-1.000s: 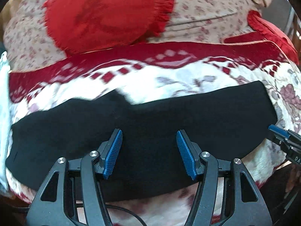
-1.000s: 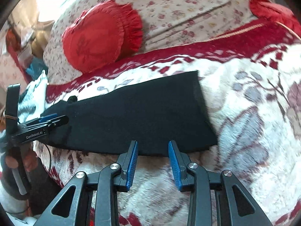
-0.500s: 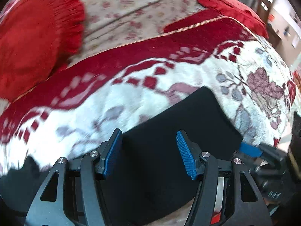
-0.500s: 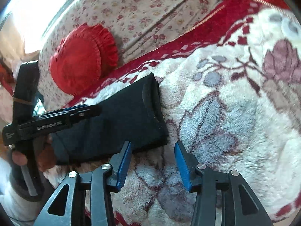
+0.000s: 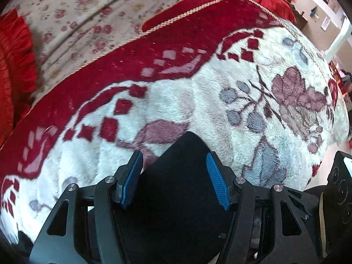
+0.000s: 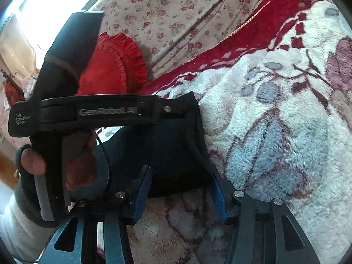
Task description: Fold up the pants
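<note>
Pants [image 6: 176, 145] partly hidden behind left claw [image 6: 176, 110], edges cut off.

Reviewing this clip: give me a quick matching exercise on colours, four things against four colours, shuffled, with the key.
Things:
1. pants
2. round cushion
3. pads on the left tongs
4. sofa back

Colours:
A. blue
B. beige with small red flowers
C. black
D. plain red

Pairs: 1-C, 2-D, 3-A, 4-B
</note>
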Demonstrator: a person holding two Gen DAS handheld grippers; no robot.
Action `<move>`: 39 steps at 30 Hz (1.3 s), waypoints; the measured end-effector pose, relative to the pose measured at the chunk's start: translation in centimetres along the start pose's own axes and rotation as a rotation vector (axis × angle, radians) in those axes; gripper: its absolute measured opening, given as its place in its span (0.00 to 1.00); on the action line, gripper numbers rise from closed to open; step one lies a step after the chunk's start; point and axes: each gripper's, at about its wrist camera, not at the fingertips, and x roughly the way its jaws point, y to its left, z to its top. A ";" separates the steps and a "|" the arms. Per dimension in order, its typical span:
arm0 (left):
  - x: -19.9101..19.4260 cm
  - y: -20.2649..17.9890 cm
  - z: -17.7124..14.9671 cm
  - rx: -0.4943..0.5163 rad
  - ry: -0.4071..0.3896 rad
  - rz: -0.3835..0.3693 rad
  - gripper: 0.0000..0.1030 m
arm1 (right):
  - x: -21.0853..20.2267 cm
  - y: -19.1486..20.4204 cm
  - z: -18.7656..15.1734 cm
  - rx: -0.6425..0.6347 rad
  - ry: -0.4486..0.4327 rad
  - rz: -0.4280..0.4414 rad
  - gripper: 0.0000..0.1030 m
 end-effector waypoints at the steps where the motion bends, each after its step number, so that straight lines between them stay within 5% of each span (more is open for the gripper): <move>1: 0.2 0.1 0.1 -0.005 0.003 -0.013 0.58 | 0.1 0.0 0.0 0.005 -0.006 0.004 0.48; 3: 0.6 0.3 0.2 -0.018 0.001 -0.034 0.54 | 0.2 -0.2 0.2 0.023 -0.015 0.018 0.48; 9: 0.5 -0.3 0.0 0.021 -0.059 0.001 0.27 | 0.8 -0.8 1.0 0.053 -0.026 0.040 0.19; 13: -1.6 0.5 0.2 -0.008 -0.076 -0.059 0.13 | 0.0 0.7 1.7 0.003 -0.048 0.038 0.14; 18: -7.7 3.1 -0.9 -0.059 -0.164 -0.080 0.13 | -2.4 4.9 3.2 -0.108 -0.100 0.072 0.14; 26: -17.1 11.1 -8.4 -0.204 -0.280 0.040 0.13 | -1.5 15.2 3.3 -0.346 -0.076 0.196 0.13; 36: -16.7 20.3 -19.1 -0.476 -0.213 0.150 0.13 | 8.0 22.1 -1.3 -0.472 0.143 0.265 0.14; 39: -16.4 21.5 -20.9 -0.537 -0.200 0.148 0.13 | 11.4 22.7 -3.1 -0.483 0.239 0.244 0.23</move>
